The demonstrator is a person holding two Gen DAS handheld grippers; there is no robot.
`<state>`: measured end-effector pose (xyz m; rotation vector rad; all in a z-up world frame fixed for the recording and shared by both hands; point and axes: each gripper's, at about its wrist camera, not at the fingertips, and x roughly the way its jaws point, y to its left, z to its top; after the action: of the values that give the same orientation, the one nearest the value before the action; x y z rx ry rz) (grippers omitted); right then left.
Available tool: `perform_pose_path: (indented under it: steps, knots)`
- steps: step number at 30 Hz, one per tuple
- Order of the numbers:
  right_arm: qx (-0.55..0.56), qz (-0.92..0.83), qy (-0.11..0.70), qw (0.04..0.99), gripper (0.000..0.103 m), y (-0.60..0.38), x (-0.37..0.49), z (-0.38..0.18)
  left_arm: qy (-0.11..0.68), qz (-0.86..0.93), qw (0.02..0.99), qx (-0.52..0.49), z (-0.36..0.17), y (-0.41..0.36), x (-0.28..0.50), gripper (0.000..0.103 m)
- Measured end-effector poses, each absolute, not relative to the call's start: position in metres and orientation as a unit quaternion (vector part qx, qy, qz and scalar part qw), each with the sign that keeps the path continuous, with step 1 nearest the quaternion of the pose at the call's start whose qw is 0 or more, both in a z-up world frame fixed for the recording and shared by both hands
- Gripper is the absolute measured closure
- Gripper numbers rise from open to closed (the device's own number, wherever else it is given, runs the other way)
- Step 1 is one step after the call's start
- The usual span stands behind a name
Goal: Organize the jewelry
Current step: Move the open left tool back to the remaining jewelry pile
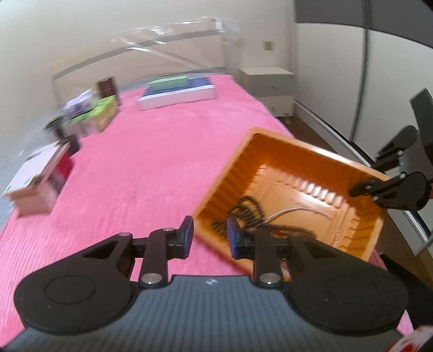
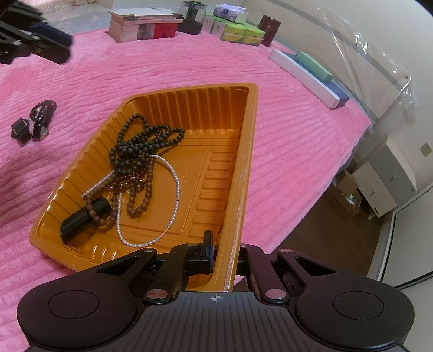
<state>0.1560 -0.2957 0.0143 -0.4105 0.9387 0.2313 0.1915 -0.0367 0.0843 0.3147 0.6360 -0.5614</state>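
Observation:
An orange plastic tray (image 2: pixel 243 162) lies on the pink bedspread. My right gripper (image 2: pixel 226 251) is shut on its near rim. In the tray are a dark bead necklace (image 2: pixel 143 140), a white pearl strand (image 2: pixel 177 189), brown beads (image 2: pixel 140 200) and a black cylinder (image 2: pixel 84 219). A dark bracelet (image 2: pixel 44 107) and small black pieces (image 2: pixel 20 131) rest on the bedspread left of the tray. My left gripper (image 1: pixel 210 227) is open and holds nothing, just left of the tray (image 1: pixel 230 176). In the right wrist view the left gripper (image 2: pixel 51 46) shows blurred at top left.
Along the far side of the bed stand a stack of books (image 2: pixel 143 24), a dark glass pot (image 2: pixel 192 19), tissue packs (image 2: pixel 240 33), a brown box (image 2: pixel 269 28) and flat boxes (image 2: pixel 311 70). The bed edge drops to a wooden floor at right, near a white nightstand (image 1: pixel 268 84).

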Motion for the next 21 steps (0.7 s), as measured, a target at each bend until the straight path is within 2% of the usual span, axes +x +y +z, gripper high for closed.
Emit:
perform_pose_path:
  steps: [9,21]
  knots:
    - [-0.195,0.109,0.447,0.866,0.099,-0.295,0.155,0.014,0.327,-0.178,0.925,0.078,0.07,0.047,0.169,0.075]
    - [-0.197,0.108,0.447,0.866,0.099,-0.295,0.155,0.014,0.338,-0.056,0.939,0.031,0.043,0.119,0.138,0.063]
